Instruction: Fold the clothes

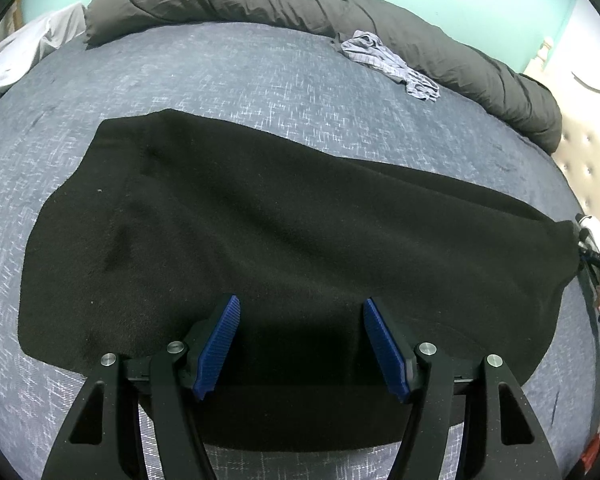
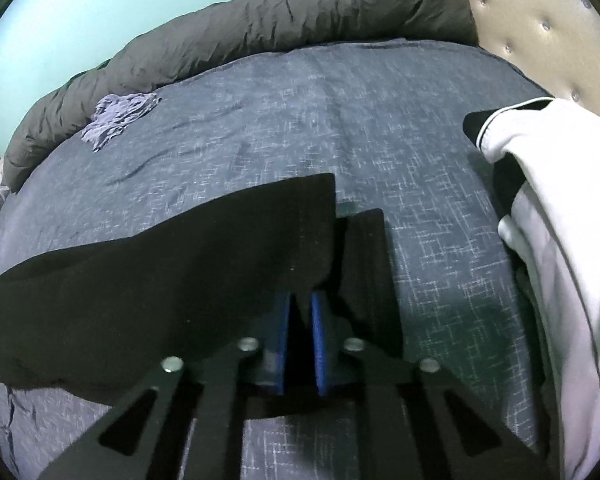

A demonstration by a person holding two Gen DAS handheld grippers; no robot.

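Bed (image 1: pixel 260 80) takes up most of both views, blue-grey cover, with a dark grey duvet (image 1: pixel 300 4) bunched along the far edge. My black garment (image 1: pixel 260 220) lies spread long across the middle of the bed, mostly flat, a few soft ripples, one end reaching right. To the right in the right wrist view sits a white and black garment (image 2: pixel 548 200), heaped, not folded as far as I can see. Small grey-lilac crumpled piece (image 1: pixel 392 64) lies near the duvet, well apart from the black one, untouched. My left tool (image 1: pixel 300 308) hangs over the near edge of the black garment, pads wide apart, gripping nothing. My right tool (image 2: pixel 300 304) is clenched on the right end of the black garment, cloth pinched between the blue pads and bunching up around them. Progress, my read: early. Black piece laid out and gripped at one end, no fold in it yet. Left: fold it, then the other two pieces.
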